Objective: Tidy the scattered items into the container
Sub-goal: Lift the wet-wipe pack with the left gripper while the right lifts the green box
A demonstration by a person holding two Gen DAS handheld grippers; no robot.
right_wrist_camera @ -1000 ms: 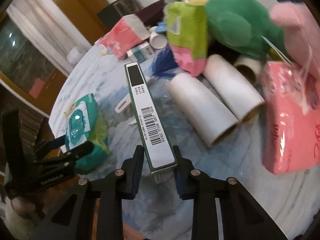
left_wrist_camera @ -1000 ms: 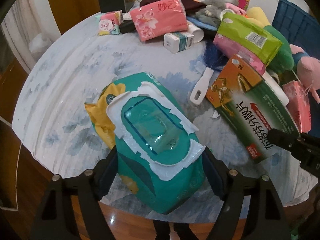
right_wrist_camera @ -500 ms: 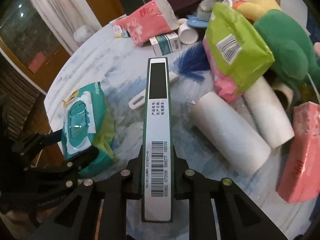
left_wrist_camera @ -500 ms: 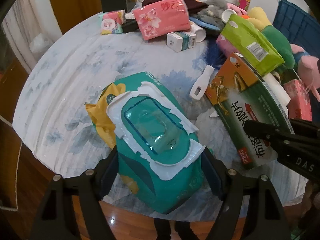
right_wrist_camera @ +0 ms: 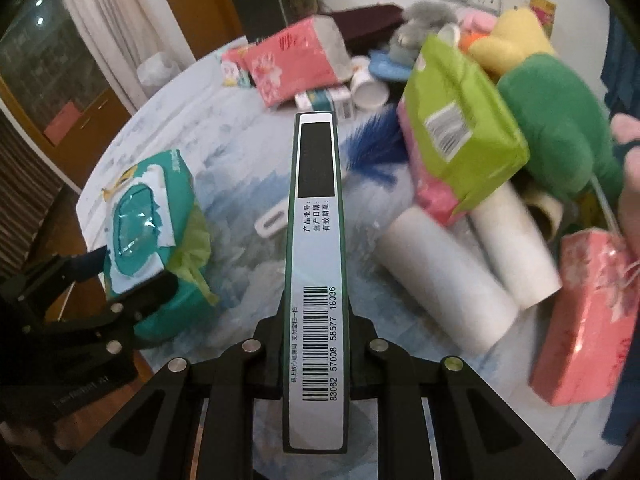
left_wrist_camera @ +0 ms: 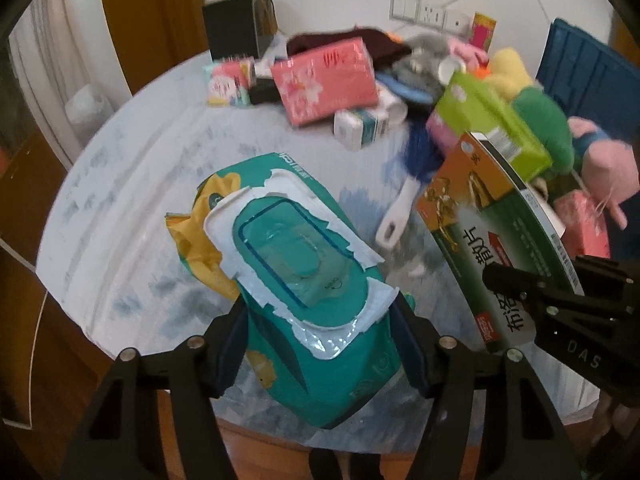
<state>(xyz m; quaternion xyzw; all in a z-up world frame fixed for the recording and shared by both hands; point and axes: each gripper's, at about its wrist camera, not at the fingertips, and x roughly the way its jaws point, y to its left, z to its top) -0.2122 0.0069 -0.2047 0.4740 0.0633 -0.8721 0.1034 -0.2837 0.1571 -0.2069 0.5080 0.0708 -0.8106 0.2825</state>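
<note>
While pinched across its width by the left tongs [left_wrist_camera: 320, 320], sticks out forward over the table [left_wrist_camera: 120, 184] edge, lid side up: teal wipes pack [left_wrist_camera: 296, 264]. Jaws spread wide and pressed into both soft flanks near the pack's near end. Likely gripped there because of the bulk; a fair overhang, so some sag to be expected. Cannot tell whether lifted clear or resting by its far end.

Right tongs [right_wrist_camera: 316, 332] nearly closed on a flat green box [right_wrist_camera: 316, 240]. Held on edge, barcode strip up, jaws on the two broad faces at the near end. Sensible for so thin a thing: narrow side between the jaws, long axis in line with the fingers. Appears clear of the table, above the handle of a blue duster [right_wrist_camera: 372, 148].

Both loads outside any container. Possibly the container: blue crate [left_wrist_camera: 580, 64] at the far right, only partly in view, inside hidden. Heaped beside it on the table: pink tissue packs [left_wrist_camera: 324, 80], plush toys [right_wrist_camera: 556, 116] and white rolls [right_wrist_camera: 444, 272].

Judged a carrying stage, one item per hand. Risks: pack drooping, box pivoting in a grip this close to one end.
</note>
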